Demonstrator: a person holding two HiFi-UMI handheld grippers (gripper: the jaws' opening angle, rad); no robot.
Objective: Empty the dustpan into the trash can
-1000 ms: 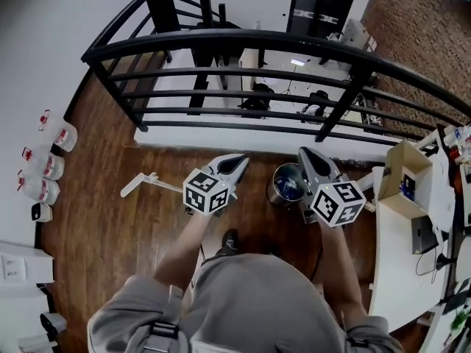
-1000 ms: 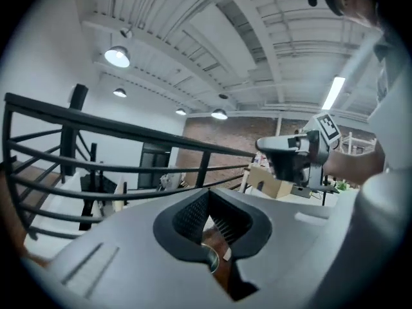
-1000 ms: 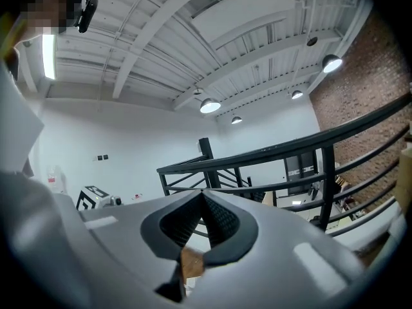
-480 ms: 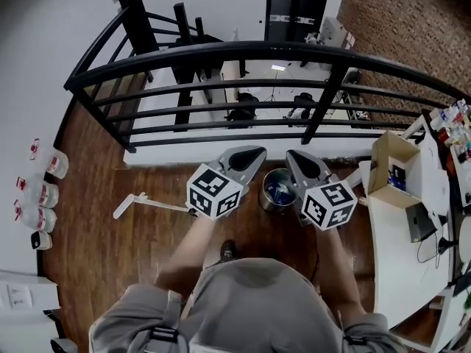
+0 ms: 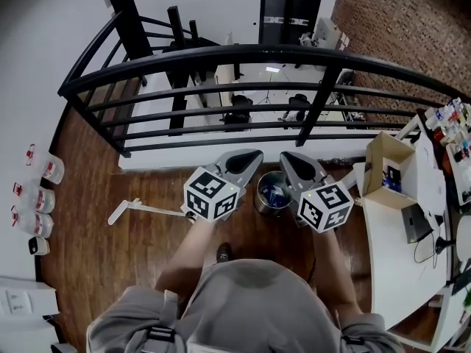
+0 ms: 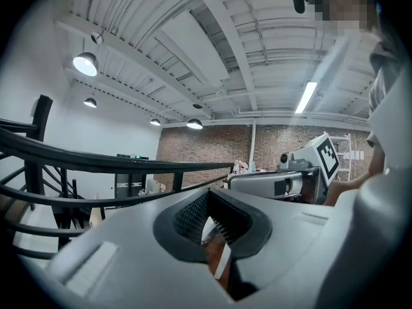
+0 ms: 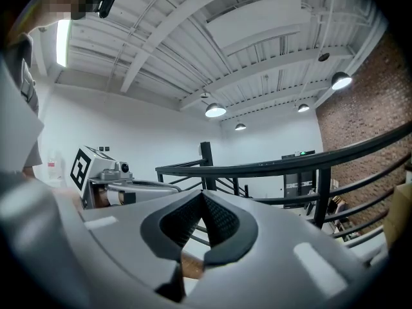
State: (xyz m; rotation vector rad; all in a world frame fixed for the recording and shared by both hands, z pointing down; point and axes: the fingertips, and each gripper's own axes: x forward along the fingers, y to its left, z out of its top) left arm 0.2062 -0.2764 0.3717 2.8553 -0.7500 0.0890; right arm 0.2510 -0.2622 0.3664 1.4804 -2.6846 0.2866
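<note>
Left gripper (image 6: pixel 207 194): jaws clenched together, holding nothing. Right gripper (image 7: pixel 202 195): jaws likewise pressed together, holding nothing. Both side by side, tips toward the black railing (image 5: pixel 250 54) at 12 o'clock. Trash can (image 5: pixel 269 194): upright on the wood floor (image 5: pixel 96 256), between the two grippers. Dustpan (image 5: pixel 125 210): white, long-handled, lying on the floor at 9 o'clock of the left gripper.

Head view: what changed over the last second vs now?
The left tool rose toward the camera and closed in on the right tool. The two now flank the trash can in the head view. Nothing was taken hold of or let go. The right tool barely moved, and both tools stay shut and empty. The trash can and the white long-handled item on the floor stay put, though the camera itself shifted.
</note>
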